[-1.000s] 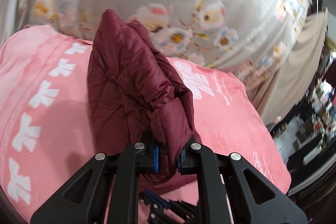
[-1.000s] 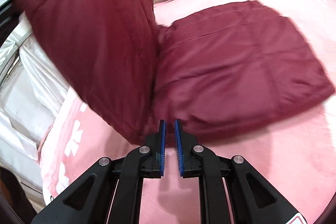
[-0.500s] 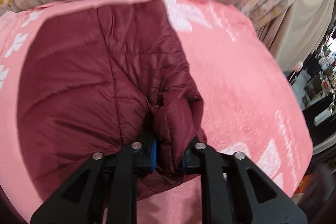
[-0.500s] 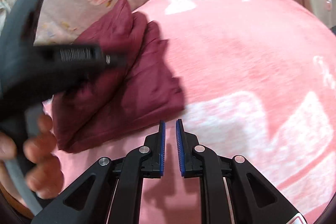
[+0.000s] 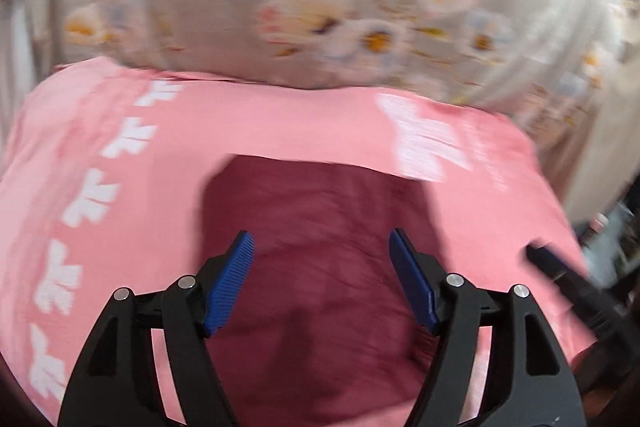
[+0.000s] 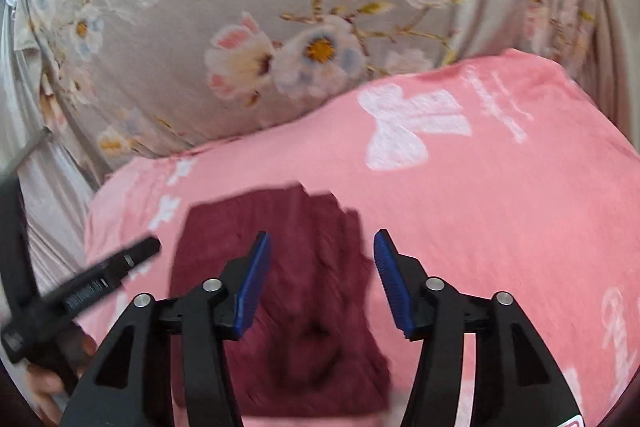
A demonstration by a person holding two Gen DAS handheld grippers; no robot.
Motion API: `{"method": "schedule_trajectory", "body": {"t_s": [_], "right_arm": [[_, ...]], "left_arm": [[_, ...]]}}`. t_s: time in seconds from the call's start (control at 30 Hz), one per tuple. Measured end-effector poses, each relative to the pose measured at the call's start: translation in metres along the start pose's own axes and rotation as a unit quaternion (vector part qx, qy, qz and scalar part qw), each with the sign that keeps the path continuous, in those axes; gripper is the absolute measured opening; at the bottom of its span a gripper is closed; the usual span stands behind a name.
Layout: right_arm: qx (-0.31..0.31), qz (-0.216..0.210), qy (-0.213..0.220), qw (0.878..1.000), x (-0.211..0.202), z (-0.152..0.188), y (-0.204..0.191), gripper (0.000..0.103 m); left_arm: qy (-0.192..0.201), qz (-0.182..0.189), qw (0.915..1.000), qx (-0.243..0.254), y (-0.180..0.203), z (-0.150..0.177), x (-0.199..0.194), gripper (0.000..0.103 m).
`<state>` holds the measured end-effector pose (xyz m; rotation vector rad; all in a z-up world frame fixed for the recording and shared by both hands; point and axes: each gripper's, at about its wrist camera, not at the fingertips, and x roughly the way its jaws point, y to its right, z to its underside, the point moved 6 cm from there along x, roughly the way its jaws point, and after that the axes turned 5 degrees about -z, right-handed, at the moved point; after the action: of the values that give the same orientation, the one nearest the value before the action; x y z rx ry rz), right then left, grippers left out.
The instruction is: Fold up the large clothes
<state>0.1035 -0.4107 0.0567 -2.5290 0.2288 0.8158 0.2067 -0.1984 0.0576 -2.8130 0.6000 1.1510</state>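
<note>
A dark red quilted jacket (image 5: 320,267) lies folded into a compact rectangle on the pink blanket (image 5: 280,123). My left gripper (image 5: 320,279) is open and empty just above the jacket's near half. In the right wrist view the same folded jacket (image 6: 312,307) lies under my right gripper (image 6: 320,279), which is also open and empty. The other gripper shows at the left edge of the right wrist view (image 6: 80,291) and at the right edge of the left wrist view (image 5: 576,287). Both views are blurred by motion.
The pink blanket with white bow prints (image 6: 480,187) covers the raised surface. A grey floral curtain (image 6: 280,27) hangs right behind it. A plain beige curtain (image 5: 600,147) and dark clutter are at the far right.
My left gripper has let go of the jacket fold and opened. My right gripper has opened too. Both have pulled back, and the jacket now lies flat and folded.
</note>
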Motion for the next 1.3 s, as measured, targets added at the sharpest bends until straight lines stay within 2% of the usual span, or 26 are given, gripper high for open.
{"method": "schedule_trajectory", "body": {"t_s": [0.1, 0.17, 0.27, 0.4, 0.43, 0.47, 0.5, 0.53, 0.6, 0.7, 0.97, 1.3], "right_arm": [[-0.01, 0.006, -0.02, 1.0, 0.037, -0.028, -0.018, 0.057], [0.007, 0.002, -0.045, 0.999, 0.062, -0.035, -0.025, 0.057], [0.025, 0.019, -0.076, 0.997, 0.099, -0.036, -0.028, 0.057], [0.036, 0.043, -0.111, 0.992, 0.13, -0.023, -0.019, 0.055], [0.036, 0.054, -0.12, 0.991, 0.137, -0.017, -0.014, 0.052], [0.035, 0.056, -0.123, 0.99, 0.14, -0.013, -0.01, 0.041], [0.031, 0.055, -0.129, 0.99, 0.146, -0.005, -0.006, 0.024], [0.031, 0.053, -0.132, 0.989, 0.149, -0.001, -0.003, 0.018], [0.036, 0.051, -0.125, 0.99, 0.15, 0.008, 0.008, 0.011], [0.039, 0.052, -0.106, 0.992, 0.147, 0.015, 0.021, 0.008], [0.031, 0.071, -0.085, 0.993, 0.15, 0.032, 0.047, 0.008], [0.024, 0.085, -0.085, 0.992, 0.168, 0.048, 0.059, 0.008]], "left_arm": [[-0.011, -0.039, 0.999, -0.02, -0.031, -0.005, 0.017, 0.068], [-0.016, -0.058, 0.9979, -0.027, -0.043, -0.008, 0.027, 0.068], [-0.024, -0.078, 0.9961, -0.034, -0.061, -0.009, 0.04, 0.068], [-0.033, -0.098, 0.9939, -0.039, -0.064, -0.019, 0.064, 0.068], [-0.035, -0.101, 0.9934, -0.04, -0.064, -0.019, 0.068, 0.068], [-0.039, -0.103, 0.9931, -0.039, -0.063, -0.021, 0.074, 0.068], [-0.043, -0.102, 0.9931, -0.038, -0.061, -0.022, 0.08, 0.068], [-0.047, -0.102, 0.993, -0.036, -0.058, -0.022, 0.085, 0.068], [-0.05, -0.103, 0.9929, -0.033, -0.053, -0.022, 0.093, 0.068], [-0.059, -0.1, 0.9928, -0.03, -0.04, -0.021, 0.108, 0.068], [-0.077, -0.102, 0.9917, -0.01, -0.01, -0.002, 0.145, 0.068], [-0.06, -0.121, 0.9908, 0.008, -0.002, 0.01, 0.164, 0.076]]}}
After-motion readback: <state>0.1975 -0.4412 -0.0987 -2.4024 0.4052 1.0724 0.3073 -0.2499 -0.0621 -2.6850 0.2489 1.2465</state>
